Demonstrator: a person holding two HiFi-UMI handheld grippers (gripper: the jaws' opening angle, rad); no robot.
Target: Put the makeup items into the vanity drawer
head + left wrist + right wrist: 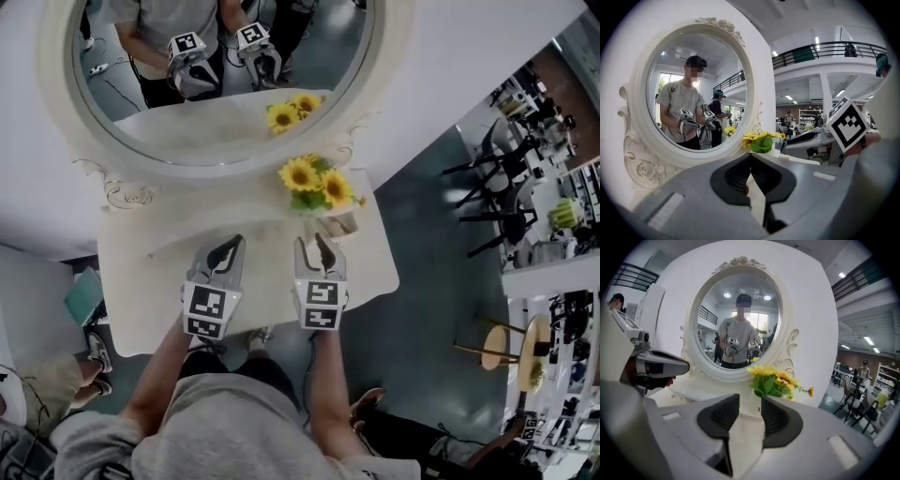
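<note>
No word, brand or number can be read anywhere. The only signs are black-and-white square markers. One is on the left cube (208,311) of the left hand-held gripper (232,246), one on the right cube (321,305) of the right hand-held gripper (314,242). Both show again in the mirror (56,66). In the right gripper view the flower pot (343,223) bears a dark mark, too small to read.

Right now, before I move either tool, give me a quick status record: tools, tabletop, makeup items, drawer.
left tool: tips together, nothing seen held, over the vanity top
right tool: jaws apart, empty, over the vanity top
tabletop: sunflowers at its right rear, by the oval mirror
makeup items: none in view
drawer: not in view
</note>
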